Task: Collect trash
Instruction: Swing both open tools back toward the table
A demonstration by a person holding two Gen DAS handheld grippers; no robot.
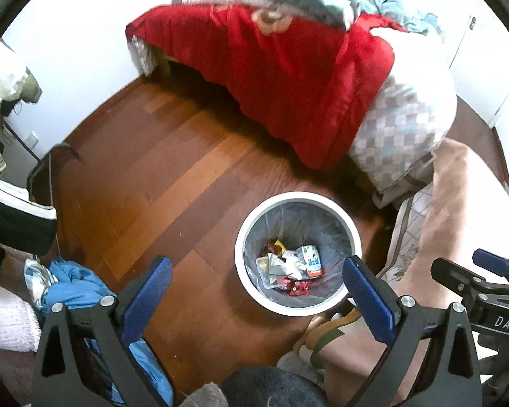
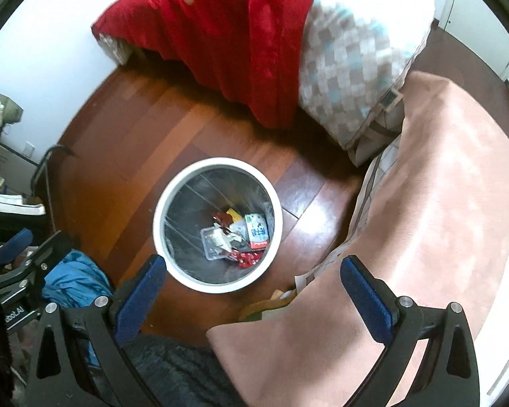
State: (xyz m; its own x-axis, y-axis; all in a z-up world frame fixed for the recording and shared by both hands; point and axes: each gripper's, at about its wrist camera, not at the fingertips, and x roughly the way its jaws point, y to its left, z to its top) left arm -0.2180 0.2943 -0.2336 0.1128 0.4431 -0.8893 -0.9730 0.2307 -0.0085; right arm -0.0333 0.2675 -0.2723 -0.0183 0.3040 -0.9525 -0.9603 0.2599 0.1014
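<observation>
A round white trash bin (image 1: 244,234) with a clear liner stands on the wood floor; it also shows in the right wrist view (image 2: 159,203). Inside lie wrappers, a small carton (image 1: 311,260) and a clear plastic tray (image 2: 211,242). My left gripper (image 1: 256,273) is open and empty, held above the bin's near rim. My right gripper (image 2: 252,271) is open and empty, above the bin's near right side. The right gripper also shows at the right edge of the left wrist view (image 1: 458,266).
A bed with a red blanket (image 1: 288,78) and a checked quilt (image 1: 400,129) stands beyond the bin. A pink blanket (image 2: 424,203) lies to the right. Blue cloth (image 1: 74,285) lies on the floor at left, near a black stand (image 1: 51,162) and cluttered shelves.
</observation>
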